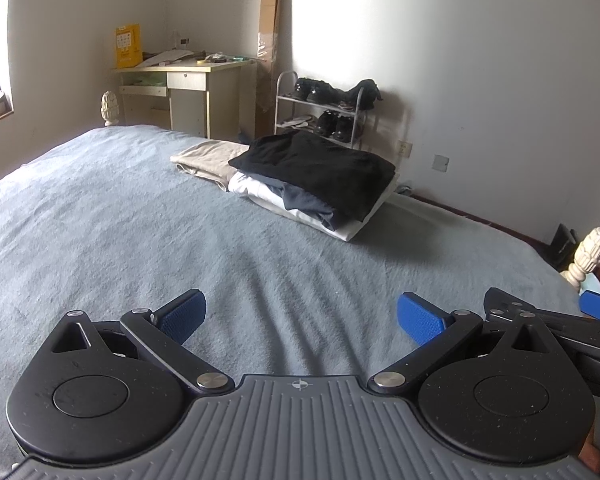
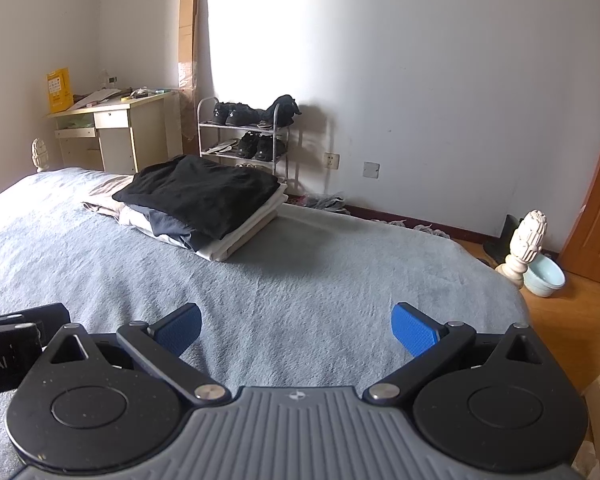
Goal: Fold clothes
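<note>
The left tool (image 1: 301,317) hangs over the grey-blue bed cover (image 1: 100,220), its blue pads (image 1: 182,316) spread wide apart with only the cover showing between them. The right tool (image 2: 297,329) stands the same way: pads far apart, gripping nothing, above the bed cover (image 2: 320,280). The two tools are side by side; part of the right one shows at the right edge of the left view.

The pile of folded clothes (image 1: 316,184) lies on the bed near its far edge, well away from both tools. A black garment (image 2: 198,192) sits on top, with dark blue and white pieces beneath it. A beige garment (image 1: 208,160) lies flat just beside the pile, on the side toward the desk (image 1: 188,92), partly under it.

Beyond the pile, against the wall, stands a shoe rack (image 2: 244,136) with dark shoes. A carved white bedpost (image 2: 526,244) rises at the bed's corner to the right of the pile, and a pale blue bowl (image 2: 546,278) sits on the floor beside it.
</note>
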